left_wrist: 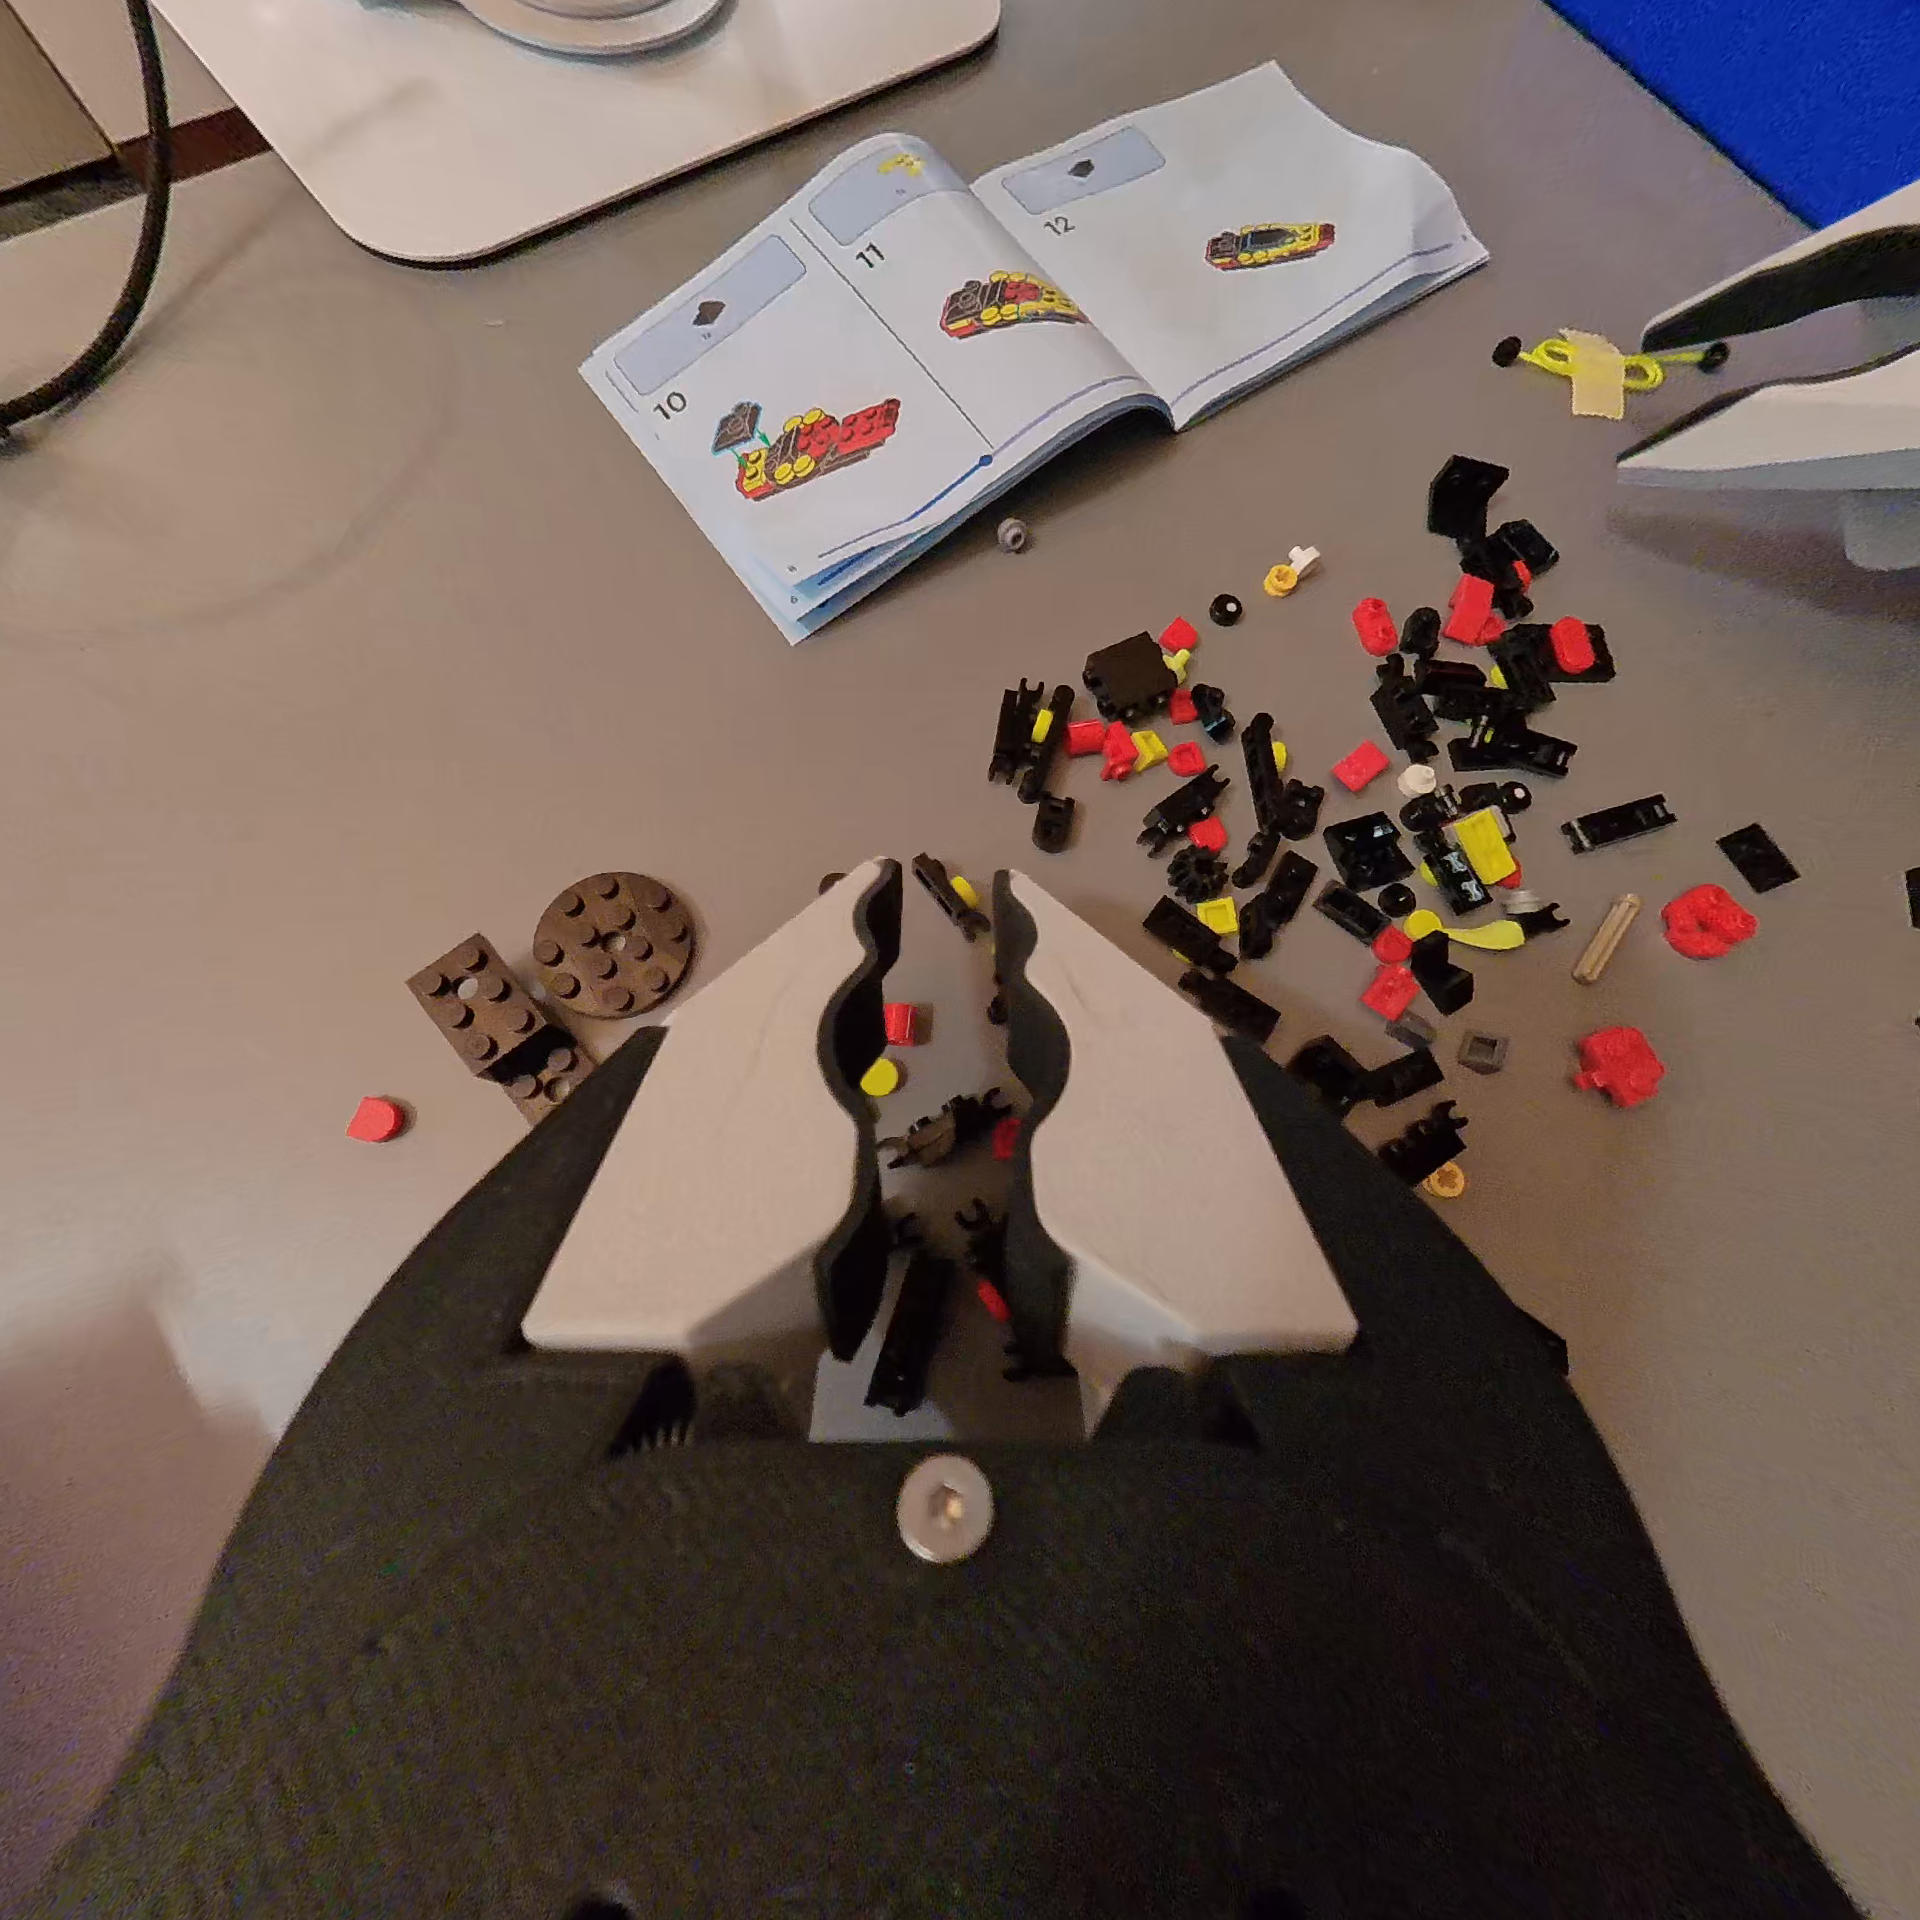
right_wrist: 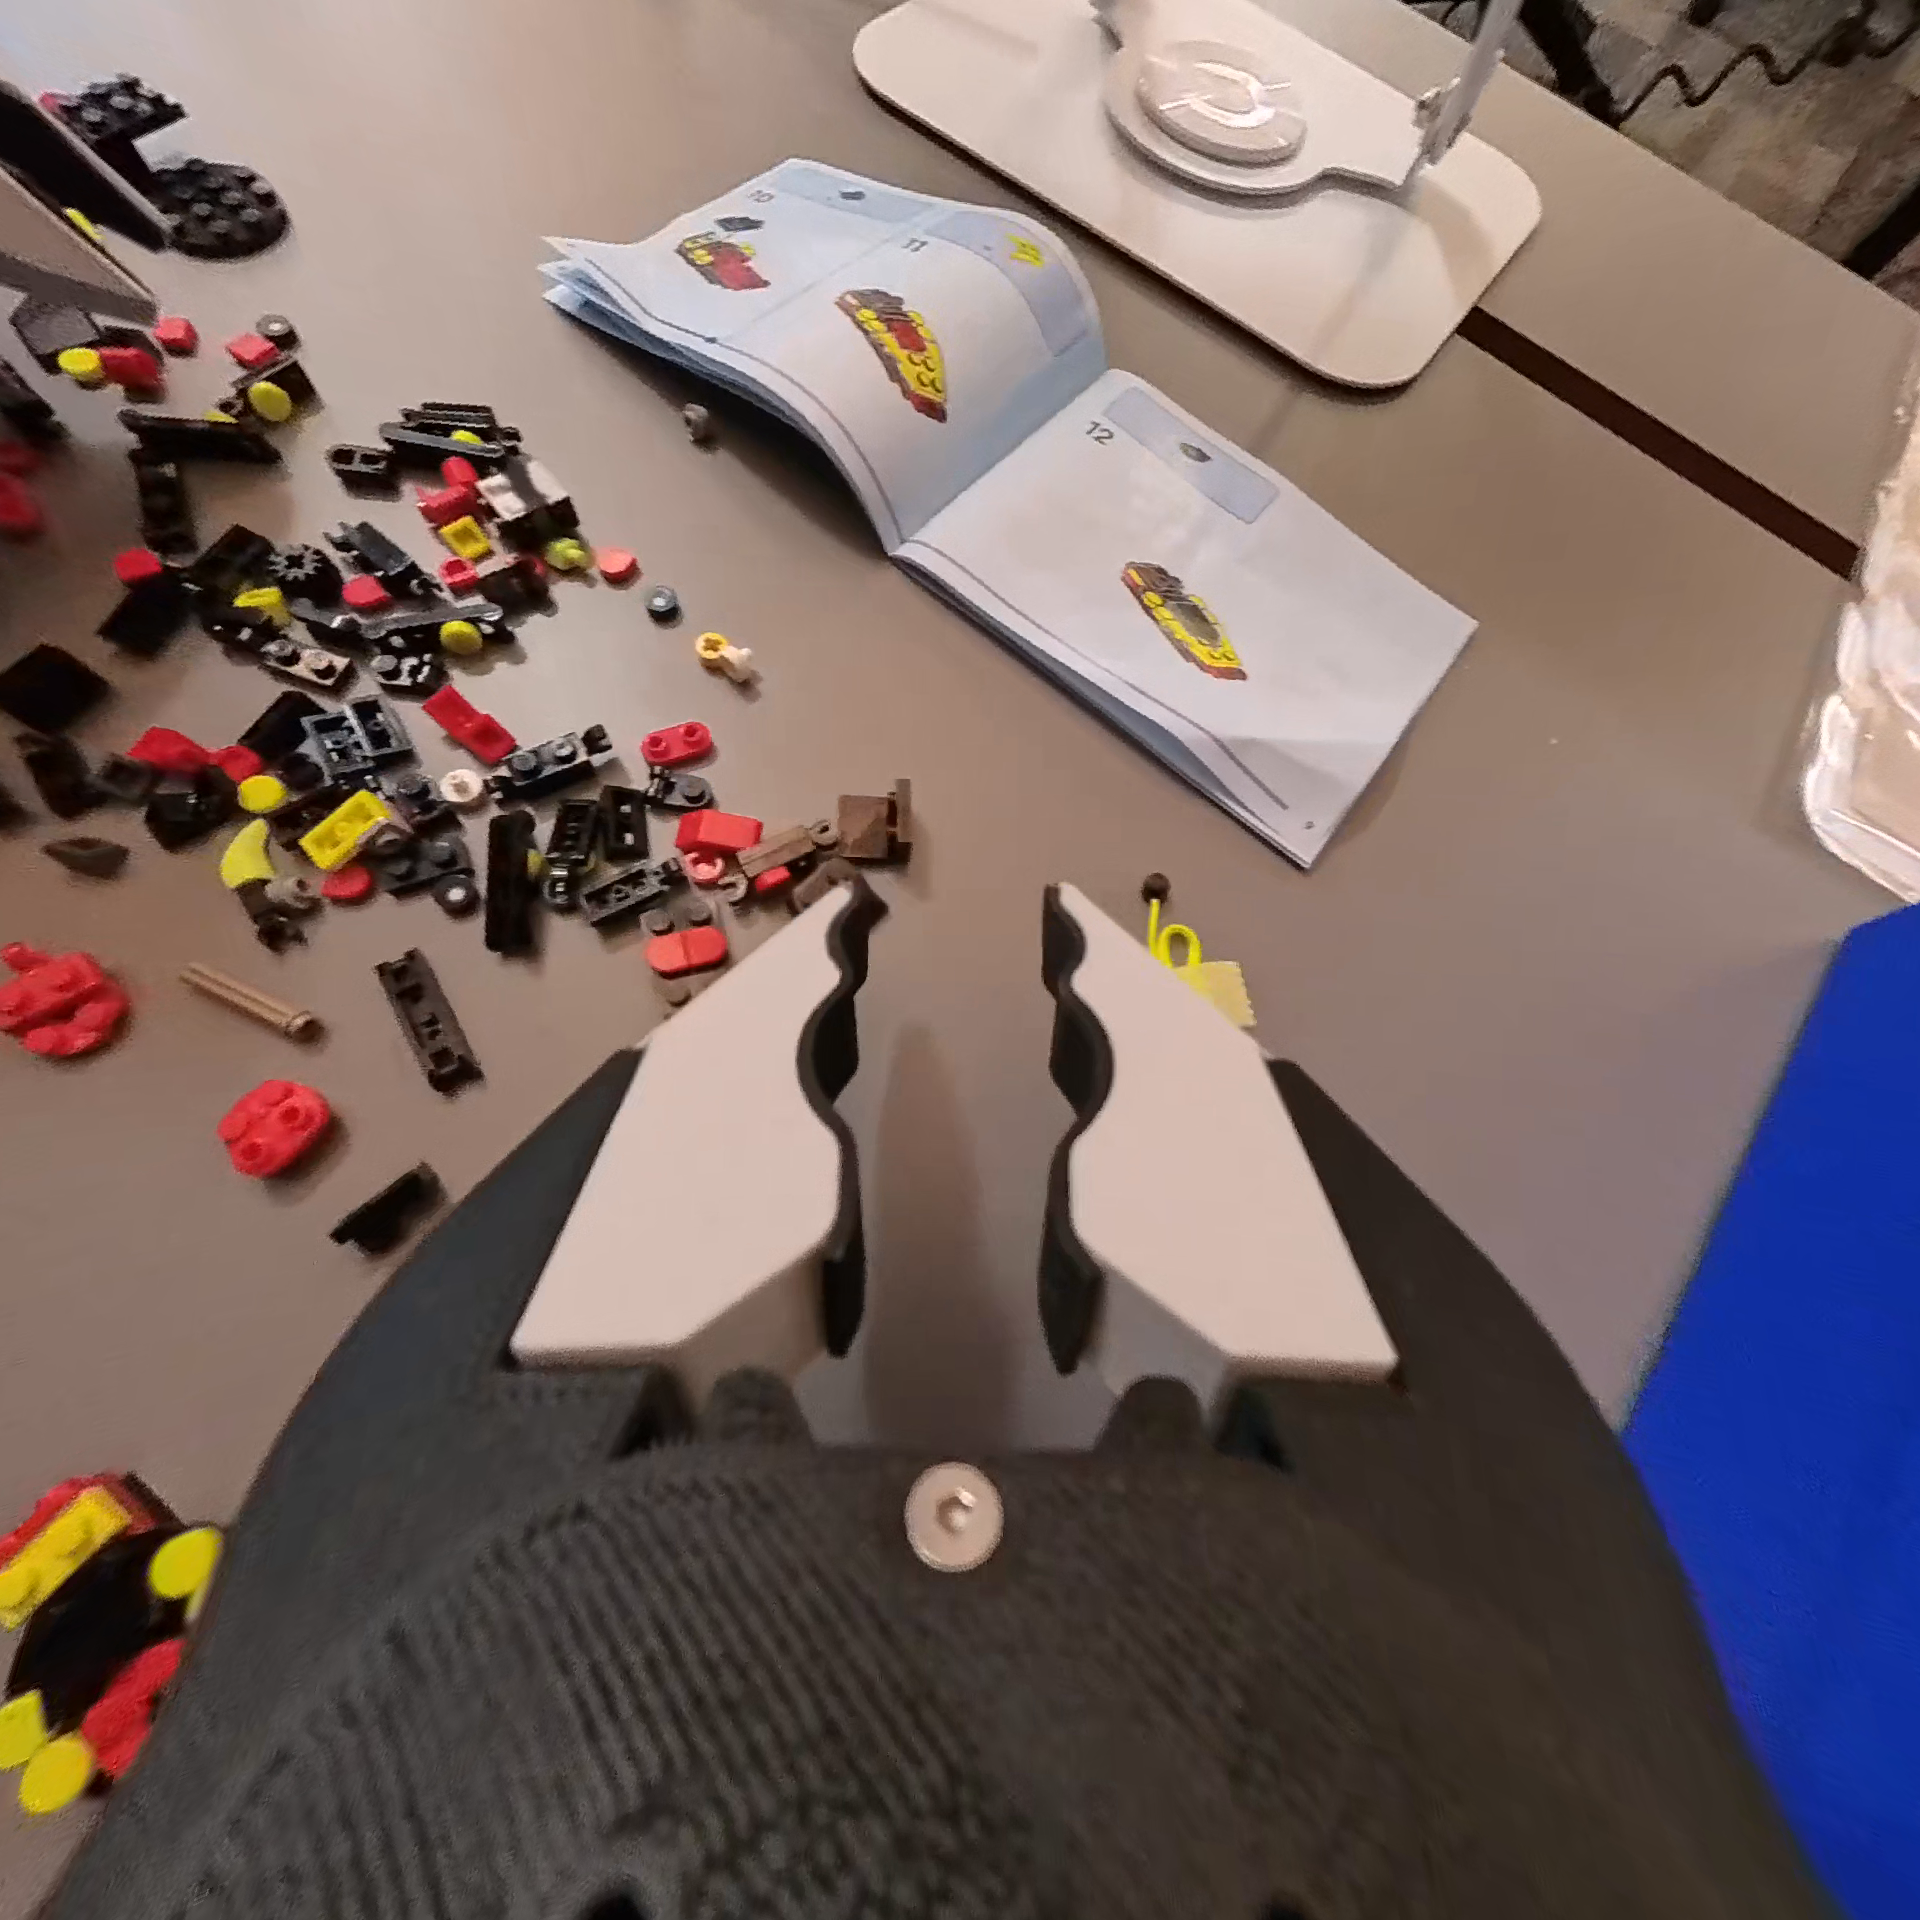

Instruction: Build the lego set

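Table point(right_wrist: 1455, 935): grey-brown, dark seam running near the far edge.
Stand base point(right_wrist: 1299, 281): pale flat plate, rounded corners, round disc on top, far side.
Cable point(left_wrist: 135, 208): black, far left.
Blue surface point(right_wrist: 1787, 1351): right edge.
Clear plastic bag point(right_wrist: 1870, 675): crumpled, far right.

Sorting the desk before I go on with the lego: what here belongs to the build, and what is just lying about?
Build:
loose bricks
booklet
brown round plate
brown brick
half-built model

Lying about:
stand base
black cable
blue sheet
clear bag
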Available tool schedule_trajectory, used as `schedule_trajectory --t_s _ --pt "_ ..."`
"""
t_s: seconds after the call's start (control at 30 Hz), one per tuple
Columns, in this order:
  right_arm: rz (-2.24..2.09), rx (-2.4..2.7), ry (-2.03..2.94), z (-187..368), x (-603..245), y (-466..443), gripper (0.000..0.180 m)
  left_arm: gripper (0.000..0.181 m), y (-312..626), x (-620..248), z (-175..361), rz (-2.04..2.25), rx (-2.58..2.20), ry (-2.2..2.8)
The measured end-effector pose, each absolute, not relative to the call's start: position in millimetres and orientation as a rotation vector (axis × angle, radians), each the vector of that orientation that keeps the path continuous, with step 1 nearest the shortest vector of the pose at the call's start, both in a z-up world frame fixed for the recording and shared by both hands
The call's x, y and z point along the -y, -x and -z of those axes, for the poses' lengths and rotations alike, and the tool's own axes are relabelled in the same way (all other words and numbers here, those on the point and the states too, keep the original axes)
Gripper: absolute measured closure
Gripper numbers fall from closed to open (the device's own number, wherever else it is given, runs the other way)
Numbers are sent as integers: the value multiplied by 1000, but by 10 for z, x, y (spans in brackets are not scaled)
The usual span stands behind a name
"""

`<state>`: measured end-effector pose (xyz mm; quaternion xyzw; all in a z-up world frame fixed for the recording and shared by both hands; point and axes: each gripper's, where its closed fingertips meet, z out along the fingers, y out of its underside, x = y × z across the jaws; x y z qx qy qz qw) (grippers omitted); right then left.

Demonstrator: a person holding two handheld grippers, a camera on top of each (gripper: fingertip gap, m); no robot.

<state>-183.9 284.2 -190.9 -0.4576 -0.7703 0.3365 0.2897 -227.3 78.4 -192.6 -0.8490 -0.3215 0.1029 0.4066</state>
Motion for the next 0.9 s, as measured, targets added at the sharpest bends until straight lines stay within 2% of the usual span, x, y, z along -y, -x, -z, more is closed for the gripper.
schedule_trajectory --t_s 0.23,0.5,0.63,0.9 --pt "-1030 2076 1216 1859 -2652 1817 159 164 2246 -787 1946 -259 806 2152" --pt "-1258 2275 903 1643 -1778 2145 141 164 2238 -880 1912 -220 835 2095" --pt "-1028 2470 738 1895 -1548 2303 145 165 2225 -821 1917 -247 833 2106" --pt "-1079 2485 868 2110 -1487 2406 158 164 2193 -681 1963 -229 874 2100"
